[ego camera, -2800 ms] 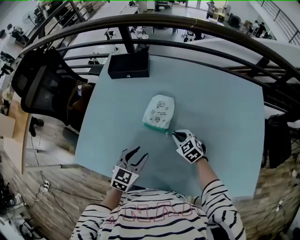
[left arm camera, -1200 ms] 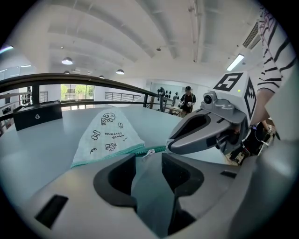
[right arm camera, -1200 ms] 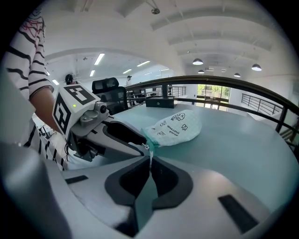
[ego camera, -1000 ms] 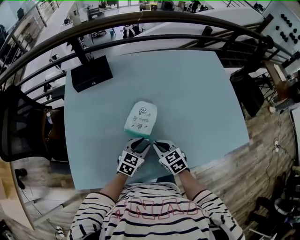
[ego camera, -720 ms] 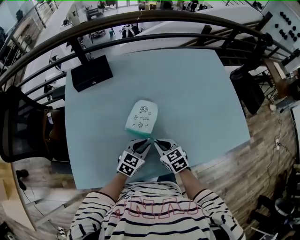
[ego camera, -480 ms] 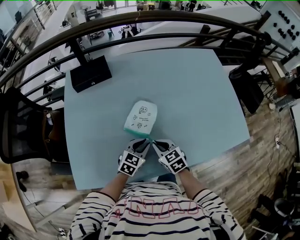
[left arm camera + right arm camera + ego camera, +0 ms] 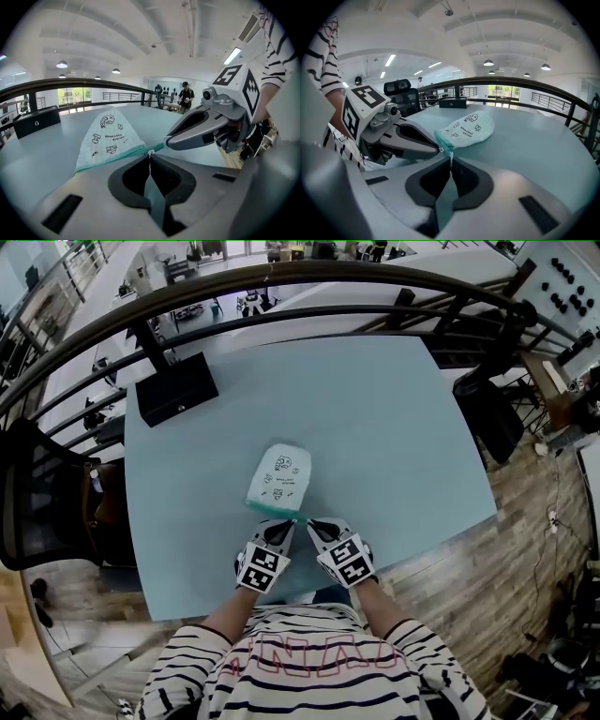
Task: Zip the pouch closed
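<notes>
A white pouch [image 7: 281, 474] with cartoon prints and a teal zipper edge lies flat on the light blue table [image 7: 394, 427], its zipper edge facing me. My left gripper [image 7: 284, 525] sits at that near edge and is shut on the teal edge [image 7: 117, 157] close to its right corner. My right gripper [image 7: 310, 524] is just to its right, shut on the small white zipper pull [image 7: 450, 155] at the corner. The two gripper tips almost touch. In the left gripper view the right gripper [image 7: 201, 129] meets the end of the teal edge.
A black box [image 7: 176, 388] stands at the table's far left corner. A curved dark railing [image 7: 309, 282] runs behind the table, with a black office chair [image 7: 37, 493] at the left. The table's near edge [image 7: 281, 596] lies just under my wrists.
The left gripper's jaws, wide apart a second ago, have closed on the pouch's near edge. Earlier still, that gripper came up from the table's front edge. The right gripper has stayed shut at the corner.
</notes>
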The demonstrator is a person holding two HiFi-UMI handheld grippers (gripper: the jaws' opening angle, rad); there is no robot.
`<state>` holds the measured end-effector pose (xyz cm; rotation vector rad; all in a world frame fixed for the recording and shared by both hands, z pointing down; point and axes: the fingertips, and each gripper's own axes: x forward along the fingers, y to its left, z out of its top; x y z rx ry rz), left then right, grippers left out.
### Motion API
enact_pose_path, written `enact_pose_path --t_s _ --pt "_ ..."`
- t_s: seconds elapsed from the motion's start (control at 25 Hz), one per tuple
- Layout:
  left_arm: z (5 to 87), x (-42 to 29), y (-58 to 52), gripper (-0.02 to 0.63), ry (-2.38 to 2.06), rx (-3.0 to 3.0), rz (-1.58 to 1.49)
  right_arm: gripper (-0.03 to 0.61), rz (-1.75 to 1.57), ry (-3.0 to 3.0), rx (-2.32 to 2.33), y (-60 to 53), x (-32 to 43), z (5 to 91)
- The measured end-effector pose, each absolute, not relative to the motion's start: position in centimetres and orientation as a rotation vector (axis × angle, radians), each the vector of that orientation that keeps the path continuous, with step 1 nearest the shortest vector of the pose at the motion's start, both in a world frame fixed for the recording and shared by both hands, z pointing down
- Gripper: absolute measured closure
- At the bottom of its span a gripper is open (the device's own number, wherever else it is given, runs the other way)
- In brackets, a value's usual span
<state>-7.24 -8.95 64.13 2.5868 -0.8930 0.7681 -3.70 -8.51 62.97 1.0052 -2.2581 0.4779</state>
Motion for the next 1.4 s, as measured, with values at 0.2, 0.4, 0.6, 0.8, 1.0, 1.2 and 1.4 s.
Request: enact_pose_path --t_s 0.2,0.4,0.6,0.8,1.0,1.2,1.4 --pt "64.1 -7.3 -9.5 0.584 -0.931 2.549 0.766 0.541 0.503 -2.201 1.095 -9.0 -2.9 63.3" --pt "63.9 -7.9 -10.3 0.584 -0.991 2.512 0.761 0.541 0.487 -2.185 1.145 -9.8 -2.5 62.8" --pt "63.8 -9.2 -10.9 0.584 -1.055 2.470 0.759 0.541 0.506 -2.174 1.162 -9.7 -1.7 62.8" --pt "63.8 -9.8 -11.1 0.584 -1.092 2.458 0.769 0.541 0.506 -2.170 1.168 -9.8 -1.6 62.9" --pt "64.1 -11.5 -11.9 0.584 -1.134 2.433 0.784 0.541 0.514 -2.153 1.170 -9.9 -1.3 63.2" --pt "64.5 -11.9 -11.8 0.584 -1.147 2.424 0.799 0.541 0.515 -2.160 1.164 -9.9 -1.7 63.6" --pt "65.1 -12.6 -11.9 0.584 -1.166 2.383 0.810 0.541 0.516 -2.135 1.167 -10.0 -1.1 63.9"
